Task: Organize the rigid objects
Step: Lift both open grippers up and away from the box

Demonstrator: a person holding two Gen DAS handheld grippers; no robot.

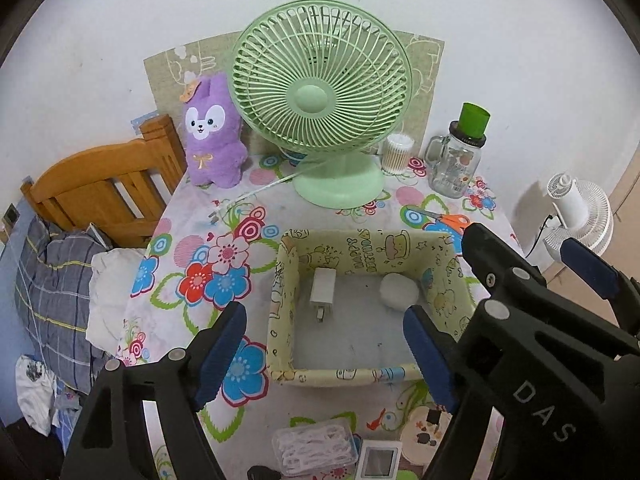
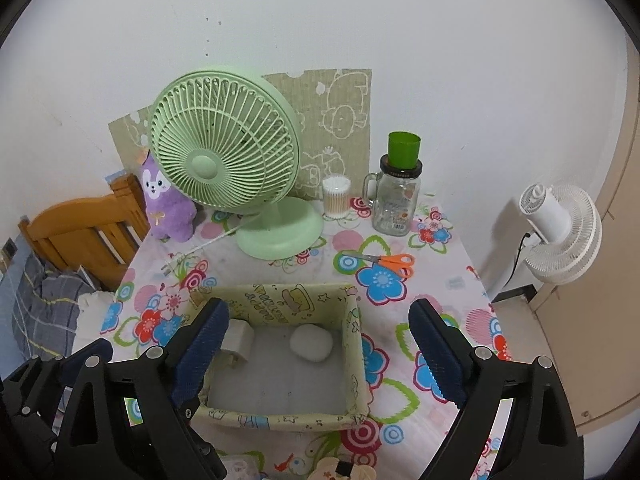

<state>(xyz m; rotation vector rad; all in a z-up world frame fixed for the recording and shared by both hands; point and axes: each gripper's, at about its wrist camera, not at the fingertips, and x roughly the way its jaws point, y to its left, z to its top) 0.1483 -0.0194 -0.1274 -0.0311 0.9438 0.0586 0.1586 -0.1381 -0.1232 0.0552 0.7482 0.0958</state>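
Observation:
A yellow cartoon-printed box (image 1: 286, 280) (image 2: 356, 344) sits mid-table. Inside lie a white charger plug (image 1: 322, 286) (image 2: 239, 338) and a round white puck (image 1: 399, 292) (image 2: 311, 342). My left gripper (image 1: 324, 356) is open and empty above the box's near side. My right gripper (image 2: 320, 354) is open and empty over the box; it also shows in the left wrist view (image 1: 536, 264) at the right. Orange-handled scissors (image 2: 386, 261) (image 1: 448, 218) lie behind the box. A clear case of floss picks (image 1: 314, 448), a small white screen device (image 1: 378, 460) and a round patterned item (image 1: 424, 432) lie at the near edge.
A green desk fan (image 1: 320, 108) (image 2: 228, 160), purple plush (image 1: 212, 132), cotton swab jar (image 2: 336, 196) and glass mug jar with green cup (image 2: 396, 200) stand along the wall. The fan's cord and plug (image 1: 216, 216) lie on the cloth. A wooden bed (image 1: 100, 188) is left, a white fan (image 2: 560, 232) right.

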